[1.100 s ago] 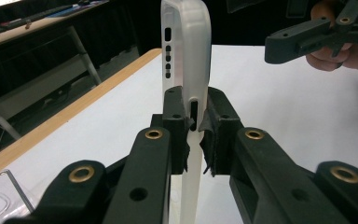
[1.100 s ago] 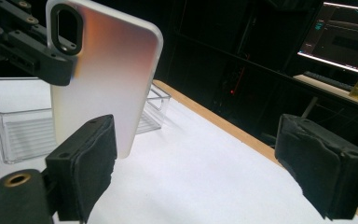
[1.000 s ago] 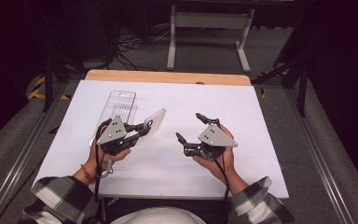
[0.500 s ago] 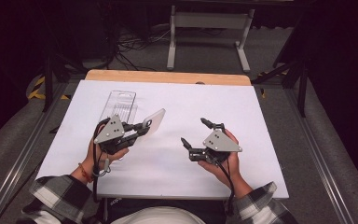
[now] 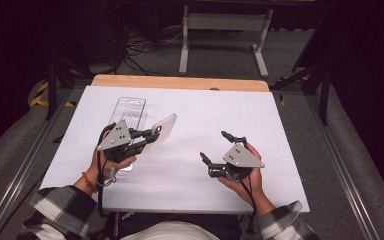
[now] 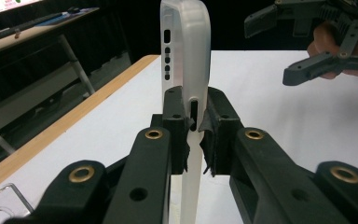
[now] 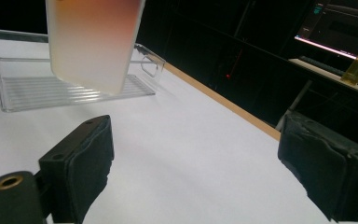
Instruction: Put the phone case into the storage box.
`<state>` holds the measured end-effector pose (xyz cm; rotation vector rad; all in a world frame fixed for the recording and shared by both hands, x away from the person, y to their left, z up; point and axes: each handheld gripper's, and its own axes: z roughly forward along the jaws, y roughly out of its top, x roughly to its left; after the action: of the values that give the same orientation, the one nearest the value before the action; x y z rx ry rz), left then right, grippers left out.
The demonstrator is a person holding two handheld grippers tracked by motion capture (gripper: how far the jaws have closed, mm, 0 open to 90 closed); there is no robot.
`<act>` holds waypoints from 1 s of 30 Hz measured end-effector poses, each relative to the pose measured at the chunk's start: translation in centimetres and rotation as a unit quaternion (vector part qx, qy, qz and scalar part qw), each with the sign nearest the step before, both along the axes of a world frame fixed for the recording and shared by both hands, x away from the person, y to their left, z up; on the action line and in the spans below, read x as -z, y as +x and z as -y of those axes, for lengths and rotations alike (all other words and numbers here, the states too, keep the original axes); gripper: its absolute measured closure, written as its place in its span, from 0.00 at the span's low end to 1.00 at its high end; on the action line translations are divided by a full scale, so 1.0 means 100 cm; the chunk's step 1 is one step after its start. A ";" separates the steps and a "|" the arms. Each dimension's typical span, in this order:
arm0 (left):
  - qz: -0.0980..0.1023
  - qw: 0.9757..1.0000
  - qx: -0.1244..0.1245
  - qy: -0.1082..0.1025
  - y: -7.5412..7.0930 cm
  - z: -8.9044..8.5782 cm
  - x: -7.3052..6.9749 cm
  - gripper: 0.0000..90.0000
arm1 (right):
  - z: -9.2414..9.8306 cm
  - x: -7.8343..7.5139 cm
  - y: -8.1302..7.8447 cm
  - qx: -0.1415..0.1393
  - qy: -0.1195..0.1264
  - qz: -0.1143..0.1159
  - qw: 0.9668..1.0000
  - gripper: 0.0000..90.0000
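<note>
Two handheld claws work over a white desk (image 5: 190,165). A person's left claw (image 5: 152,134) is clamped on a frosted, translucent phone case (image 5: 164,128), pinching it by one edge; in the left gripper view the black pads (image 6: 176,122) press on both sides of the case's thin wall, and the case stands upright above them, lifted clear of the desk. Behind it lies a clear plastic tray (image 5: 127,110), near the desk's far left. The right claw (image 5: 215,146) has its jaws spread wide and holds nothing. Over the last second the right hand has drawn back toward the person and sunk a little, so the two claws now sit farther apart than they did; the left has barely shifted. I judge the case rests with the left claw alone, the right pausing or readying a fresh approach to it
</note>
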<state>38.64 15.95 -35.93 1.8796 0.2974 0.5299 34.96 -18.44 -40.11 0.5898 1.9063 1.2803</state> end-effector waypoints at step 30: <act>0.018 1.000 -0.008 -0.008 0.019 -0.025 -0.024 0.90 | 0.001 0.010 -0.003 -0.008 -0.015 0.007 1.000 0.11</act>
<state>40.56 18.41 -33.56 1.8524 0.2922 0.5694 34.69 -18.51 -41.09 0.5496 1.9198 1.2610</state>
